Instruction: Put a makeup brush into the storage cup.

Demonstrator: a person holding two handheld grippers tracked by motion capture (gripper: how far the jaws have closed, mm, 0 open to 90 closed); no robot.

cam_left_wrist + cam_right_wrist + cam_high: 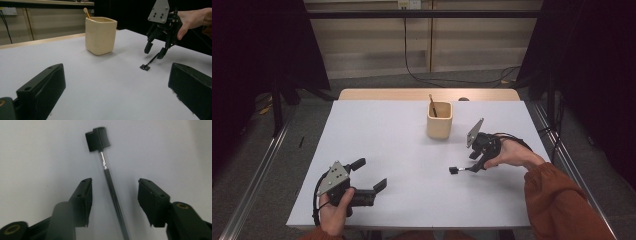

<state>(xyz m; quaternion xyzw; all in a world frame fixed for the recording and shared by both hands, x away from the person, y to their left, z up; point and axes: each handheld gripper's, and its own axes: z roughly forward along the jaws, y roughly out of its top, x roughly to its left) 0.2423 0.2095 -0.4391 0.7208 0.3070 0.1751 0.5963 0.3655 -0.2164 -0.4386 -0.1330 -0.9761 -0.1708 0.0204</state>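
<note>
A slim tool with a small black comb head point(98, 138) and a thin metal handle point(110, 185) lies flat on the white table point(392, 145); it shows in the high view point(460, 170) and in the left gripper view point(149, 63) too. My right gripper point(114, 182) hangs over it, pointing down, with one jaw on each side of the handle and a gap on both sides, so it is open point(475, 161) point(155, 51). My left gripper point(371, 173) rests at the near left of the table, open and empty point(117, 72).
A cream square cup point(439, 122) point(101, 35) stands at the back middle of the table with a wooden stick point(432, 105) point(86, 12) leaning inside it. A wooden strip point(427, 94) borders the far edge. Dark curtains flank both sides.
</note>
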